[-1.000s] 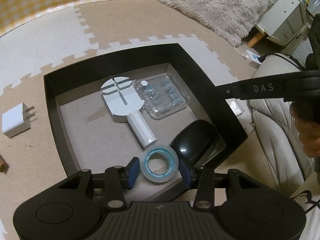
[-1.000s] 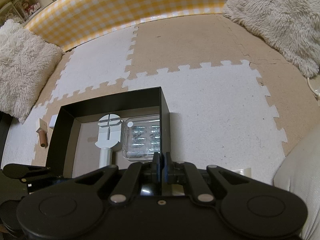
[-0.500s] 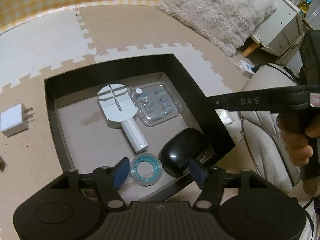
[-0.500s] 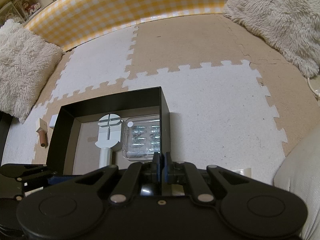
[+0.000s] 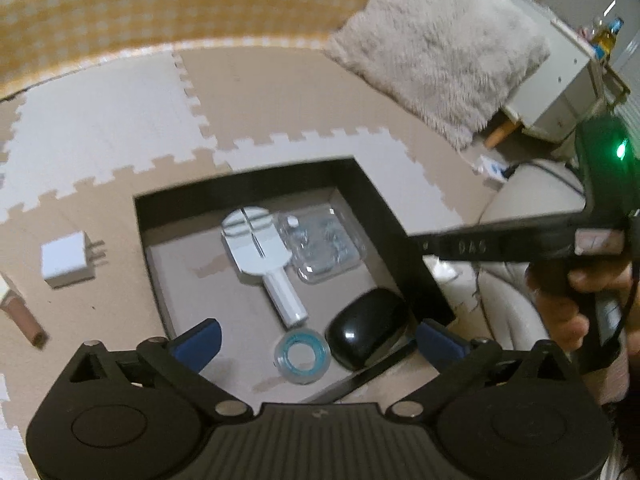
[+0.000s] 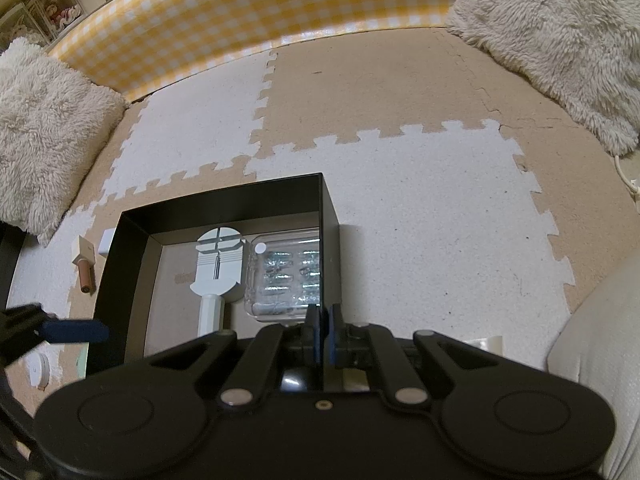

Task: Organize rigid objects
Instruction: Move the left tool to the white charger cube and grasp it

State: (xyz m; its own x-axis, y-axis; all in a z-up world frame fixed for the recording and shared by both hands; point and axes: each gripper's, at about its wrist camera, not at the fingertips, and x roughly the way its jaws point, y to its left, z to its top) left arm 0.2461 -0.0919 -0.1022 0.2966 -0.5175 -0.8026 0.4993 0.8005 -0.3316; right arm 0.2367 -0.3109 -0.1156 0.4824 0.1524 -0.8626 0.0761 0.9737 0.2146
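A black box (image 5: 384, 216) on the floor mat holds a white paddle-shaped tool (image 5: 256, 248), a clear plastic case (image 5: 326, 248), a black mouse (image 5: 366, 334) and a blue-rimmed tape roll (image 5: 302, 356). My left gripper (image 5: 318, 340) hovers over the box's near edge, its jaws opening wide. The tape roll lies flat on the box floor below them, untouched. One blue left fingertip (image 6: 76, 332) shows in the right wrist view. My right gripper (image 6: 322, 320) is shut on the box's right wall (image 6: 328, 216); a hand (image 5: 576, 308) holds it.
Left of the box on the mat lie a white plug adapter (image 5: 66, 260) and a brown tube (image 5: 20, 316). Fluffy cushions (image 6: 560, 40) and a yellow checked border (image 6: 240, 20) ring the mat. A beige cushion (image 6: 600, 340) sits right of the box.
My left gripper let go of the tape roll, spread its jaws wide and lifted back. The roll now lies beside the mouse. The right gripper kept still.
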